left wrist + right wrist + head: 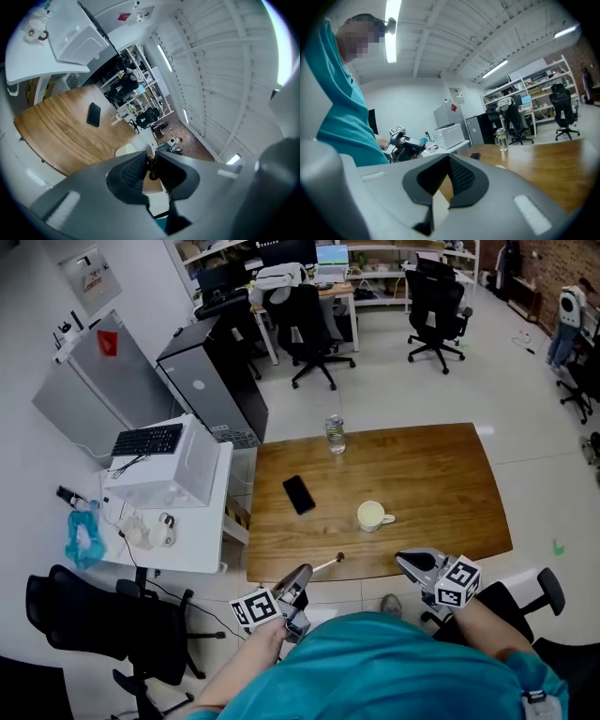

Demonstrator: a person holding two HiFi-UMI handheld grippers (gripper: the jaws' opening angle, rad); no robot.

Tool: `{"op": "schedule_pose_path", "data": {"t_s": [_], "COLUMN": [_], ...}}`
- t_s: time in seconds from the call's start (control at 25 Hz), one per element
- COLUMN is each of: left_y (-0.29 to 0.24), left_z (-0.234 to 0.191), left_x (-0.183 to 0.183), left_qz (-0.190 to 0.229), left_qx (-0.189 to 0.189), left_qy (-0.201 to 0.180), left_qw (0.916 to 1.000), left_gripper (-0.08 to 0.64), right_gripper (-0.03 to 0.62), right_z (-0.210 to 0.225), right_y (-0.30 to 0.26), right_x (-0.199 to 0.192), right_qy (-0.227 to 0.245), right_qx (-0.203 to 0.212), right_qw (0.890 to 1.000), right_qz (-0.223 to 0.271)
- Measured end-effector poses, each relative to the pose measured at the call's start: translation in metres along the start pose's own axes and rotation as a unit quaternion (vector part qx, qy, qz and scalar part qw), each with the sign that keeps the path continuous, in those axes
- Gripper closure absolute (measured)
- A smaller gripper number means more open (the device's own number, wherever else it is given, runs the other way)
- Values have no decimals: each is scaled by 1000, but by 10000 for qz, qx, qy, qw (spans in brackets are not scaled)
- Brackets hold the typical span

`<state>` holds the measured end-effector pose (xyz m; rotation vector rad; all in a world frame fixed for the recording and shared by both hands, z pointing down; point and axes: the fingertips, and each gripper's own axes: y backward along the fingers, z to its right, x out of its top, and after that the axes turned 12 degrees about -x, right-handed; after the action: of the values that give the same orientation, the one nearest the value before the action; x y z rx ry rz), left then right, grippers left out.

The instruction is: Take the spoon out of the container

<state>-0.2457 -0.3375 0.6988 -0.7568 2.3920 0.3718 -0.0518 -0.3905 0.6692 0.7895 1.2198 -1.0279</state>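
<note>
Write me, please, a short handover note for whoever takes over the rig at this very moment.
Left claw: shut on the spoon, held in the air over the near edge of the table.
Right claw: shut, empty, by the same edge.
Mug: upright on the table, nothing sticking out of it.
Done: the spoon is out of the mug.
Left: probably only to set the spoon down.

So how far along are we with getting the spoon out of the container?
Done: the spoon is out of the cup and clear of it, near the table's front edge. In hand: the left gripper is shut on the spoon; the right gripper is shut and empty. Left: probably just setting the spoon down, if that's wanted.
</note>
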Motion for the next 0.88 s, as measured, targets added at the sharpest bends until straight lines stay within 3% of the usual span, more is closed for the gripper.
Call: {"op": "schedule_pose_path", "data": {"t_s": [0.12, 0.24, 0.36, 0.48, 0.64, 0.88], "left_y": [66, 110, 146, 161, 170, 150], "left_z": [6, 18, 27, 59, 90, 172], "left_x": [6, 23, 19, -4, -44, -128], "left_qz": [-165, -70, -38, -89, -291, -369], "left_qx": [-317, -786, -636, -949, -657, -588], "left_qy": [-120, -163, -197, -673, -1260, -2264], "left_qw": [9993, 9967, 9978, 9932, 9894, 9716], "left_gripper": [511, 511, 511, 511, 511, 511], "right_gripper": [591, 591, 591, 591, 591, 591], "right_z": [-71, -130, -175, -203, -226, -238], "right_y": [-19, -33, -20, 11, 63, 179], "right_x": [-22, -29, -19, -21, -26, -38], "right_qy": [-98, -57, 141, 284, 295, 305], "right_qx": [-223, -355, -443, -570, -606, -489], "right_qw": [9996, 9991, 9987, 9979, 9977, 9981], "right_qz": [-175, -241, -225, -140, 42, 207]}}
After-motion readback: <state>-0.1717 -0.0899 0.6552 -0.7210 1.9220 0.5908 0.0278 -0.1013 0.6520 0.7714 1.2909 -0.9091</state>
